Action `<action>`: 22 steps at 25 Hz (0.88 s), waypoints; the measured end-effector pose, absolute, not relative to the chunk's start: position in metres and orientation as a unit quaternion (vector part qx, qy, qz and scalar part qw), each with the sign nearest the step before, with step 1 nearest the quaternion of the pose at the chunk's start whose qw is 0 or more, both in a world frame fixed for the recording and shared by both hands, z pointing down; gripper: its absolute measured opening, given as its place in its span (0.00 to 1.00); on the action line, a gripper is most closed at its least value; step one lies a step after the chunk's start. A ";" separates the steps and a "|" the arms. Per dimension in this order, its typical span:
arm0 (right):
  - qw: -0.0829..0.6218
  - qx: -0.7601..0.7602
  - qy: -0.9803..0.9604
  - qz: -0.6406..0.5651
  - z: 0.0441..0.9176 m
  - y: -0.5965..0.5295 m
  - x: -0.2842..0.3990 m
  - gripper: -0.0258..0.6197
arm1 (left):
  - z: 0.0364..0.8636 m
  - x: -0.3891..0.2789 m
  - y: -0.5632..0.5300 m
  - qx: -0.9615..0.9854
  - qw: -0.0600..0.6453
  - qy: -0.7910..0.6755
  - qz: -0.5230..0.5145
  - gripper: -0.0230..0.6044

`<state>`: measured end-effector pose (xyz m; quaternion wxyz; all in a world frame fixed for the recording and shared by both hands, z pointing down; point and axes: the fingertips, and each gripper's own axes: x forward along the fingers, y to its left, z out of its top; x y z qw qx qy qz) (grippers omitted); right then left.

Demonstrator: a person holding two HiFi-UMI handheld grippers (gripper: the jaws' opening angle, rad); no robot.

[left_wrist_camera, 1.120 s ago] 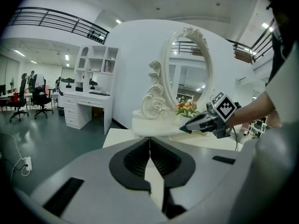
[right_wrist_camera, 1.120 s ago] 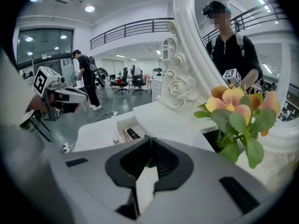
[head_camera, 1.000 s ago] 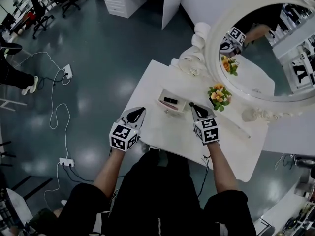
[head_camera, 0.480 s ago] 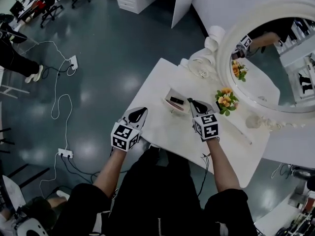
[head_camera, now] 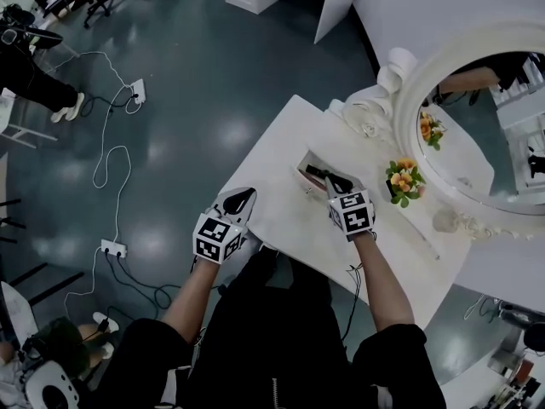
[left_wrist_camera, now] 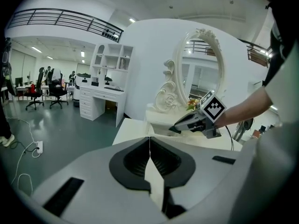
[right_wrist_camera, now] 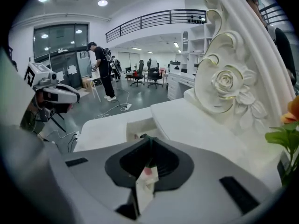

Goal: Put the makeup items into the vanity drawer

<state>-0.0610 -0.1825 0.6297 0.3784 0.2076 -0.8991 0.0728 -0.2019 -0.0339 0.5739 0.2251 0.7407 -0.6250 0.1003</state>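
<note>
On the white vanity top (head_camera: 277, 139) stands a small open drawer (head_camera: 304, 165) with a dark item (head_camera: 316, 172) inside. My right gripper (head_camera: 331, 180) hovers with its tips at the drawer's near right rim. In the right gripper view its jaws (right_wrist_camera: 148, 141) are shut on a small pink makeup item (right_wrist_camera: 148, 171), just above the drawer (right_wrist_camera: 139, 125). My left gripper (head_camera: 241, 197) sits at the table's near left edge, apart from the drawer. It is shut with nothing in it (left_wrist_camera: 149, 148).
An ornate oval mirror (head_camera: 477, 126) rises at the table's back right, with an orange flower bunch (head_camera: 403, 180) before it. Cables and a power strip (head_camera: 113, 247) lie on the floor to the left. A person (head_camera: 34, 75) stands far left, near office chairs.
My right gripper has moved forward and down, from short of the drawer to its rim. The left gripper has edged slightly forward. The head camera has shifted, sliding the table rightward in view.
</note>
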 end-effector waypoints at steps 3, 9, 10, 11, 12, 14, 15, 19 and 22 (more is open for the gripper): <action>0.385 0.208 -0.895 0.086 0.640 -0.183 -0.063 0.09 | 0.576 -0.203 -0.030 0.738 0.229 -0.627 0.101 0.07; 0.386 0.207 -0.893 0.101 0.652 -0.181 -0.065 0.11 | 0.581 -0.207 -0.023 0.733 0.233 -0.630 0.104 0.07; 0.385 0.208 -0.893 0.104 0.653 -0.181 -0.065 0.13 | 0.581 -0.208 -0.023 0.733 0.233 -0.631 0.104 0.07; 0.385 0.209 -0.892 0.109 0.654 -0.181 -0.065 0.16 | 0.581 -0.208 -0.023 0.733 0.233 -0.630 0.104 0.07; 0.384 0.210 -0.892 0.115 0.655 -0.181 -0.065 0.18 | 0.581 -0.208 -0.023 0.733 0.233 -0.630 0.104 0.07; 0.382 0.213 -0.891 0.125 0.656 -0.181 -0.065 0.20 | 0.580 -0.208 -0.024 0.735 0.233 -0.628 0.105 0.07; 0.379 0.216 -0.890 0.128 0.656 -0.181 -0.064 0.20 | 0.580 -0.207 -0.025 0.736 0.232 -0.627 0.105 0.07; 0.367 0.228 -0.891 0.142 0.655 -0.180 -0.060 0.25 | 0.580 -0.204 -0.027 0.742 0.230 -0.621 0.107 0.07; 0.362 0.231 -0.890 0.151 0.653 -0.180 -0.058 0.29 | 0.580 -0.202 -0.030 0.746 0.228 -0.617 0.107 0.07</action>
